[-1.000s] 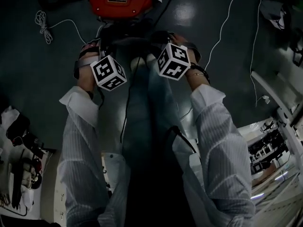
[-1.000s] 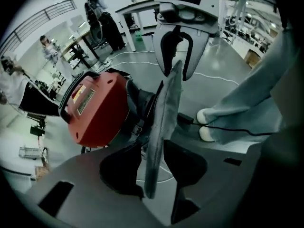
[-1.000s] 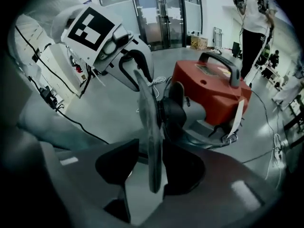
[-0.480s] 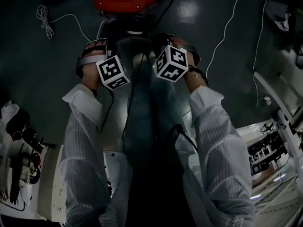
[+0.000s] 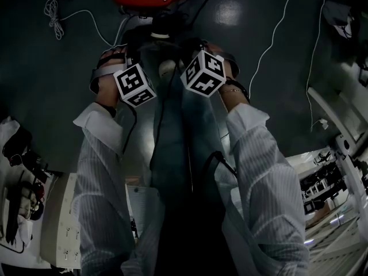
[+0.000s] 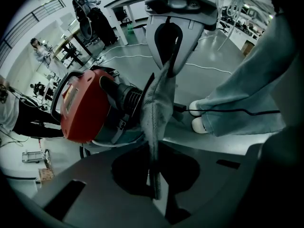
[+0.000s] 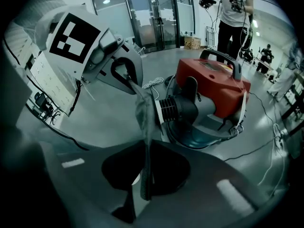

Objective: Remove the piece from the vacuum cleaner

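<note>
In front of the red vacuum cleaner [image 6: 83,106], a double pinch.
The left gripper [image 6: 152,151] and right gripper [image 7: 145,148] clamp the grey cloth piece [image 6: 159,106]: likely soft, light, limp; grip its seamed edge.

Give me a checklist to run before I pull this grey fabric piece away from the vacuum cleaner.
1. The left gripper is shut on the grey fabric piece: ok.
2. The right gripper is shut on the same piece: ok.
3. Piece free of the ribbed black port: cannot tell; it lies right against it.
4. The vacuum cleaner is upright, handle on top: ok.
</note>
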Motion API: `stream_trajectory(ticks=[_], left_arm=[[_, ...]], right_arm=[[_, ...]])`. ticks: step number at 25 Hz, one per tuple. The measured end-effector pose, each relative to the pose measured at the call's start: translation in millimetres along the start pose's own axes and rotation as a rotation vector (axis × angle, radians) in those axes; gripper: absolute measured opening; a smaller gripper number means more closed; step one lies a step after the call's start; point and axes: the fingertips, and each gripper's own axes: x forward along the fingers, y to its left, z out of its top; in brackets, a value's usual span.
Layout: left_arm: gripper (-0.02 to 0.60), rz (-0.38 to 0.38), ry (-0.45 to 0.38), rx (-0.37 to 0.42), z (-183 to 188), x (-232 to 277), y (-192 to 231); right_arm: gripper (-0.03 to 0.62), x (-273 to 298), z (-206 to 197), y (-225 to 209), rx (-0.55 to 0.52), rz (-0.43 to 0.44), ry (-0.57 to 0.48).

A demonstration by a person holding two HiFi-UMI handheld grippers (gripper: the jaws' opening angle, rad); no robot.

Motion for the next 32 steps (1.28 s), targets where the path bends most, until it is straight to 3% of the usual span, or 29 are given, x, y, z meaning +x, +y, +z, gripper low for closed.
stream_trajectory(ticks=[12,16,21,26,32], left_arm=[[0.012,-0.037,-0.017,0.089,-4.9,-0.9,-36.1],[0.012,-0.18,0.036,0.134,-24.2,6.4,-76.0],[0.012,-0.159,-0.022,0.045,-27.5,-17.0,-90.8],[0.012,-0.133,-0.039,0.005,-17.3,-86.2,-57.7],[0.012,-0.102,-0.073,0.003,9.8,-240.8,11.7]], right_arm=[[0.014,7.3,-9.9,32.1,0.029,0.152,0.054],[0.012,17.3,-27.4,62.0,-0.054,0.236,0.125],[0.012,3.1,-30.5,84.2,-0.018,0.235,0.056],[0.012,-59.9,2.0,86.6,-0.031,0.205,0.011],[0.012,-210.1,79.4,82.1,-0.094,0.17,-0.056]])
